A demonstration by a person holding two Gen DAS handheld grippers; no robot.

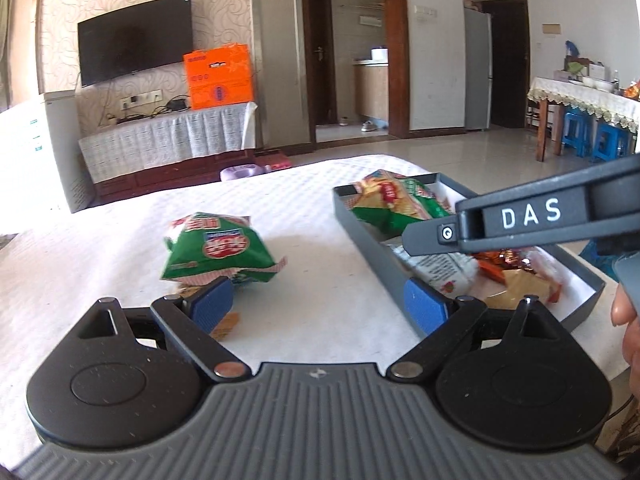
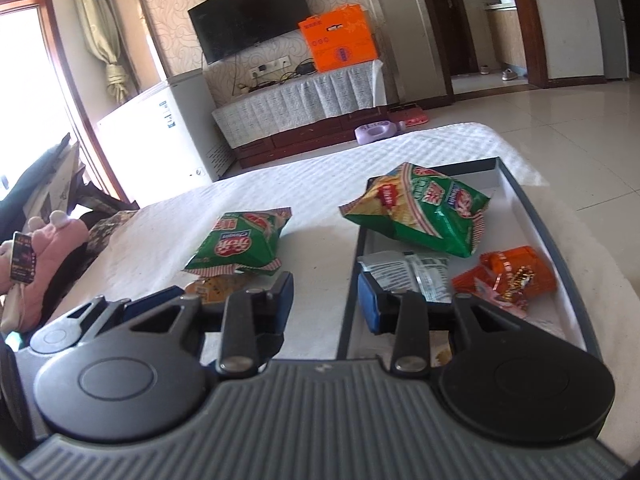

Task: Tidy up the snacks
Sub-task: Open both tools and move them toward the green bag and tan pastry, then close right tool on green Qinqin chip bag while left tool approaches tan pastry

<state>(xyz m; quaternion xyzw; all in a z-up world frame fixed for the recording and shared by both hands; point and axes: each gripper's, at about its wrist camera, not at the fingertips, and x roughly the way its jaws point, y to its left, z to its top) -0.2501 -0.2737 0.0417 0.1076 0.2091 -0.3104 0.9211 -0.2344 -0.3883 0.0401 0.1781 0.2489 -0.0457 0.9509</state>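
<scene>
Left hand-held gripper (image 1: 320, 304): fingers spread wide with nothing between them, blue pads (image 1: 212, 304) hovering low over the white-covered worktop (image 1: 100, 248). A yellowish snack packet (image 1: 224, 322) lies under its left finger. Just ahead of that finger lies a green chip bag (image 1: 218, 250) on the cloth. Ahead and to the right sits a grey tray (image 1: 372, 248), its near wall beside the right pad.

Right hand-held gripper (image 2: 326, 300): fingers likewise spread and empty, straddling the tray's left wall (image 2: 348, 300), with the right finger inside the tray. Touching that finger is a grey-white sachet (image 2: 408, 274); to its right lie orange wrapped snacks (image 2: 508, 276). Farther ahead in the tray rests a second green chip bag (image 2: 424, 210), its corner overhanging the left wall. In the left wrist view this gripper's arm, marked "DAS" (image 1: 532, 214), crosses above the tray.

Beyond the worktop: a television (image 2: 250, 26) and an orange box (image 2: 340, 38) on a covered cabinet.
</scene>
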